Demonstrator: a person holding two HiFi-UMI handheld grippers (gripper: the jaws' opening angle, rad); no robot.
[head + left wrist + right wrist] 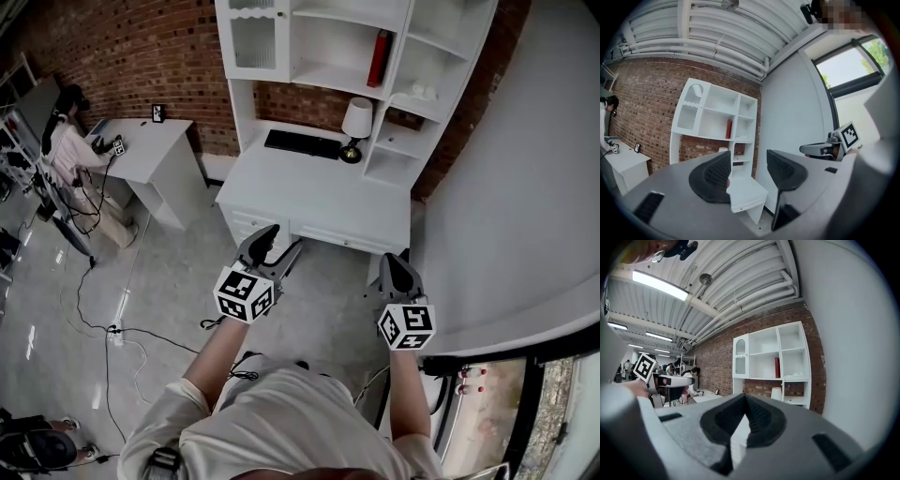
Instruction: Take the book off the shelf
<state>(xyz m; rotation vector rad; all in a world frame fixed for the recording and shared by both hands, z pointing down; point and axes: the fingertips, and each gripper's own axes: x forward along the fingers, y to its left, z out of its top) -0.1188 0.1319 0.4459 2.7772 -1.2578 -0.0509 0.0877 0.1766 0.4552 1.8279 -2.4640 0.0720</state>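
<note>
A red book (378, 58) stands upright in a middle compartment of the white shelf unit (400, 56) above the white desk (309, 192). The book also shows far off in the left gripper view (728, 128) and the right gripper view (777, 367). Both grippers are held low in front of the desk, well short of the shelf. My left gripper (279, 242) (748, 171) is open with nothing between its jaws. My right gripper (394, 264) (744, 401) is shut and holds nothing.
A table lamp (355, 120) and a black keyboard (302, 143) sit on the desk. A white wall (525, 187) rises close on the right. To the left stand a second white desk (150, 150), a person (70, 141) and cables on the floor (103, 328).
</note>
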